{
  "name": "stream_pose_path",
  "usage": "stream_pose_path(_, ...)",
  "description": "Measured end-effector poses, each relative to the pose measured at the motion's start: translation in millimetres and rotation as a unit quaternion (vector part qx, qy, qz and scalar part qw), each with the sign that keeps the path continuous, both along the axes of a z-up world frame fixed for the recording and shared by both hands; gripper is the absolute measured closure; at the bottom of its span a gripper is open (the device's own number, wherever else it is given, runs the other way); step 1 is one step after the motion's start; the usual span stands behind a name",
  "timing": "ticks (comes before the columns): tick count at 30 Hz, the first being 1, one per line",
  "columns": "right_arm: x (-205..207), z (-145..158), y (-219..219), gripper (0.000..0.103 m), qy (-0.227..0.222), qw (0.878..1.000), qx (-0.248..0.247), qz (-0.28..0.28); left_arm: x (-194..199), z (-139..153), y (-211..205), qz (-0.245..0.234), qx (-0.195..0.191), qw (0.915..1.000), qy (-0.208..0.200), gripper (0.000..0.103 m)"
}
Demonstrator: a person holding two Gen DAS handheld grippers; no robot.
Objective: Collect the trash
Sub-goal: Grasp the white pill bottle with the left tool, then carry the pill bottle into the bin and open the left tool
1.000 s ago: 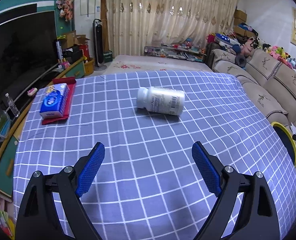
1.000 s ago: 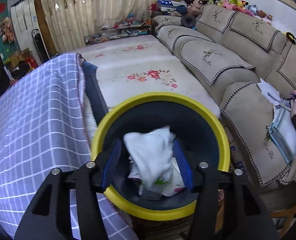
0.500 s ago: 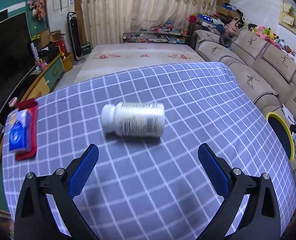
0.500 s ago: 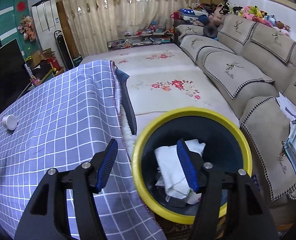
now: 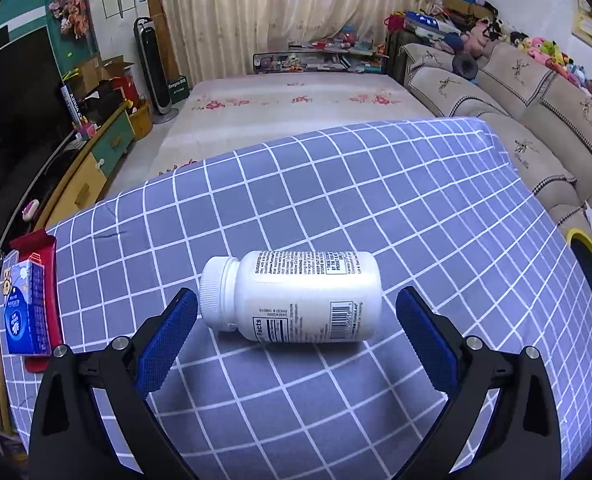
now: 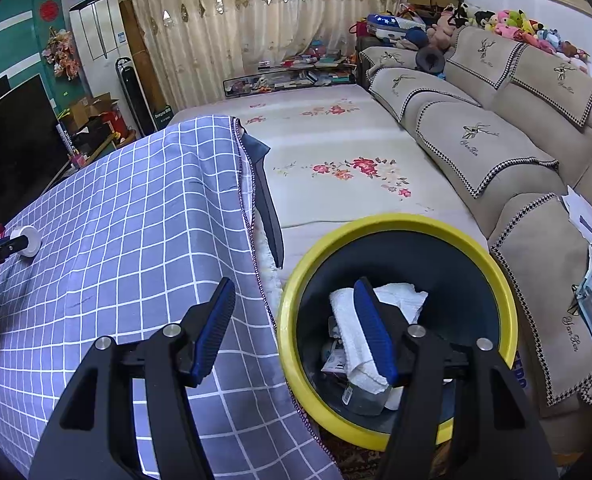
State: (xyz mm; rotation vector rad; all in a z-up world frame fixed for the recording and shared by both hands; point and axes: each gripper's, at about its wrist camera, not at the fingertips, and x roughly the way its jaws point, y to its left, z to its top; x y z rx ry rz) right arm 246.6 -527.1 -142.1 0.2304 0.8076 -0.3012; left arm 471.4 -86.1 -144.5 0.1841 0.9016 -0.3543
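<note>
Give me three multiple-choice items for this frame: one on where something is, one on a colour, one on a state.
1. Where is the bottle?
A. in the bin
B. on the checked cloth, between the open left gripper's fingers
C. on the sofa

2. What colour is the bin's rim?
A. yellow
B. red
C. white

3. How does the bottle lie?
A. upright
B. on its side, capped
C. on its side, uncapped

Answers: 1 B, cloth under it, a finger on each side, neither touching; 2 A, the yellow ring shows in the right wrist view; 3 B, white cap on.
</note>
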Motion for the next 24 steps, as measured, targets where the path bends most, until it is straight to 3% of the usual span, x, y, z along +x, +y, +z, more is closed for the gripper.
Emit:
stream_pose_path(2,-1.9,-0.7,0.5,0.044,-0.001,1.000,0.002,0.001,2.2,-2.2,-1.7,0.001,0.002,1.0000,0.004,0.020)
stream_pose_path(8,-18.3,7.2,-7.0,0.044,-0.016,1.000,0.004,-0.002,-28.3,18.3,-21.2,-0.017,0.000,0.9997,-0.018,0.020)
stream_pose_path(13,-45.9,19.2,-27.2,0.044,-0.026,0.999,-0.023,-0.032,-84.1,52.5,-81.8,-0.091,-0.018,0.9954,-0.023,0.020)
stream_pose_path(16,-67.6,23.3,-43.8,0.044,-0.029,0.997,-0.035,-0.057,-118.1,63.4,-141.2,-0.163,-0.023,0.9861,-0.021,0.020)
stream_pose_path(19,-90.5,25.5,-63.6,0.044,-0.027,0.995,-0.047,-0.080,-148.6,61.2,-218.4,-0.244,-0.021,0.9695,-0.008,0.020)
stream_pose_path(24,-125.6,27.2,-94.7,0.044,-0.030,0.992,-0.051,-0.111,-176.0,42.6,-319.8,-0.311,-0.014,0.9502,0.011,0.020)
